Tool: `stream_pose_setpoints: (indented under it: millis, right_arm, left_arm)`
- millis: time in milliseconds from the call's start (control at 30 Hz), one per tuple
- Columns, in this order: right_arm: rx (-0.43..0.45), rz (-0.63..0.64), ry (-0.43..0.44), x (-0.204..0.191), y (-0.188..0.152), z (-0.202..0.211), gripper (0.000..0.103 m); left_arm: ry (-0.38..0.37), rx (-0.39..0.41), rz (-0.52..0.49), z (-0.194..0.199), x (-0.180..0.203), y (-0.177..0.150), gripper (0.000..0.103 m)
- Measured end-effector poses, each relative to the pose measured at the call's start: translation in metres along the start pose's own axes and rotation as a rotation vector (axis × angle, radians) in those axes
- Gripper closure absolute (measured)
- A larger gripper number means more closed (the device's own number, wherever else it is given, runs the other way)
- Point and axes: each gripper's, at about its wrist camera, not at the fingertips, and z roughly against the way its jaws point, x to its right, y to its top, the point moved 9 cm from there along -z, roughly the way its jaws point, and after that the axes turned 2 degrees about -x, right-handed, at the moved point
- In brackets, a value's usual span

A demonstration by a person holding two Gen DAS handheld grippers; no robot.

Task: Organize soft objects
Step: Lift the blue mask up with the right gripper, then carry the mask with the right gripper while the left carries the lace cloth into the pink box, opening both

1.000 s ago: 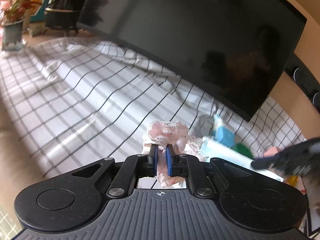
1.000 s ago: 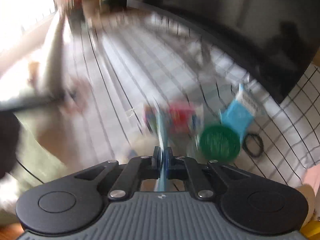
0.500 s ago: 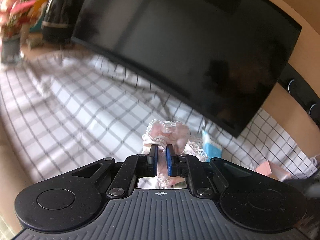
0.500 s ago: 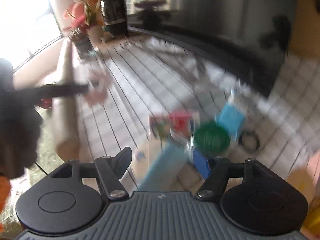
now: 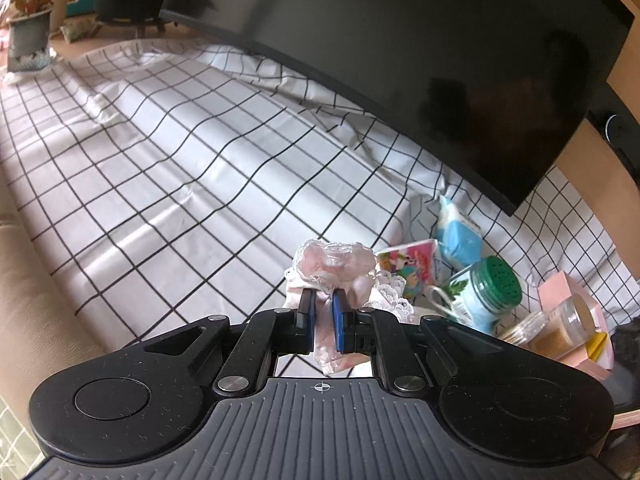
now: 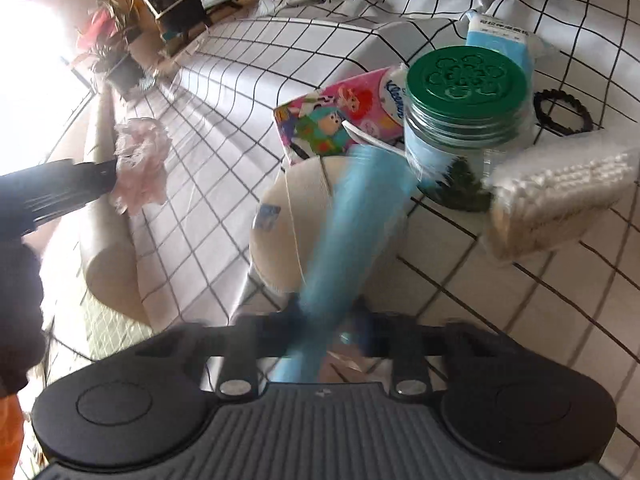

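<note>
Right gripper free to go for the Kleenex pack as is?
Probably not: a blurred blue tube lies across the right gripper, between it and the Kleenex pack. Whether the fingers grip it is unclear.

black hand-held gripper (image 5: 322, 320), blue pads (image 5: 338, 320), silver screws

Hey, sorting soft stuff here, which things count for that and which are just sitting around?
Soft, part of the job:
pink lace cloth in the left tool
Kleenex pack
blue tissue pack
toilet paper roll

Just lying about:
green-lidded jar
black hair tie
potted plant
</note>
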Motion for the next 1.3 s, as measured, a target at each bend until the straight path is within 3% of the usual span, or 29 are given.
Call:
stream_pose_setpoints:
  millis: [267, 533, 867, 1100, 1300]
  right_arm:
    - [0.093, -0.019, 0.062, -0.023, 0.044, 0.077, 0.093]
    - [0.266, 0.031, 0.013, -0.015, 0.076, 0.176, 0.093]
    - [0.466, -0.05, -0.149, 0.082, 0.054, 0.297, 0.093]
    - [0.575, -0.173, -0.27, 0.178, 0.014, 0.352, 0.093]
    - [0.688, -0.231, -0.364, 0.233, 0.001, 0.367, 0.093]
  left_arm:
    - [-0.009, 0.016, -0.003, -0.008, 0.006, 0.017, 0.092]
    - [-0.051, 0.094, -0.116, 0.014, 0.072, 0.048, 0.092]
    - [-0.215, 0.127, -0.296, 0.019, 0.221, 0.054, 0.092]
    - [-0.355, 0.016, -0.424, -0.019, 0.347, 0.009, 0.092]
    - [-0.427, -0.088, -0.541, -0.062, 0.438, -0.033, 0.091]
